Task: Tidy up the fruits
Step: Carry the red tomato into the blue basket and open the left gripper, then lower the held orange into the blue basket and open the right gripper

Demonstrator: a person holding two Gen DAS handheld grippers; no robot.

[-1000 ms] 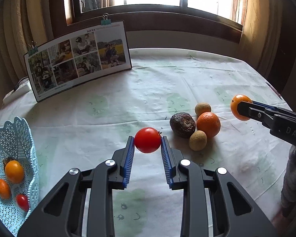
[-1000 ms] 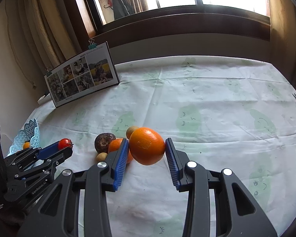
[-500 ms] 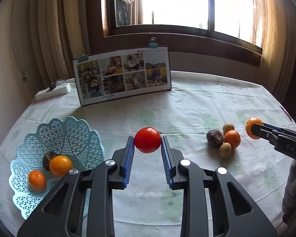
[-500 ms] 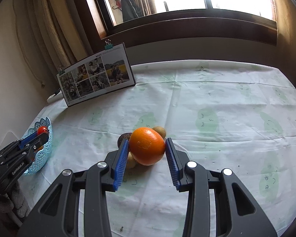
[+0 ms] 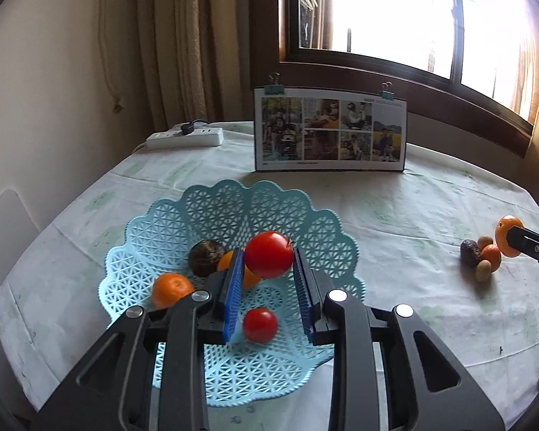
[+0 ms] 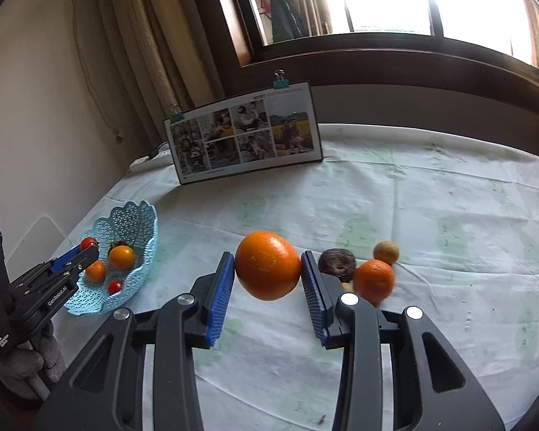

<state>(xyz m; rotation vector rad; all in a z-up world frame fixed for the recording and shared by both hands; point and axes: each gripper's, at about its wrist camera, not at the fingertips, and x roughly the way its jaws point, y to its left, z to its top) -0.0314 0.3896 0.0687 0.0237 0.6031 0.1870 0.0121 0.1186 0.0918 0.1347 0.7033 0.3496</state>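
Left gripper [image 5: 268, 273] hangs over the pale blue lattice plastic basket [image 5: 212, 212], fingers clamped on a large red tomato [image 5: 268, 254]. Basket contents: small red tomato [image 5: 260, 325], two oranges, one dark wrinkled fruit [image 5: 206, 257]. Basket sits near the counter [image 5: 395, 212] edge at 9 o'clock; open cloth between it and the loose fruit cluster [image 5: 480, 254] at 3 o'clock. Clipped photo board [image 5: 330, 130] stands at 12 o'clock, white power strip [image 5: 185, 138] at 11.

Right gripper [image 6: 267, 277] holds a large round orange [image 6: 267, 265] between its fingers, above bare counter. Only the right wrist view shows a grey-gloved hand [image 6: 21, 359] under the left gripper.
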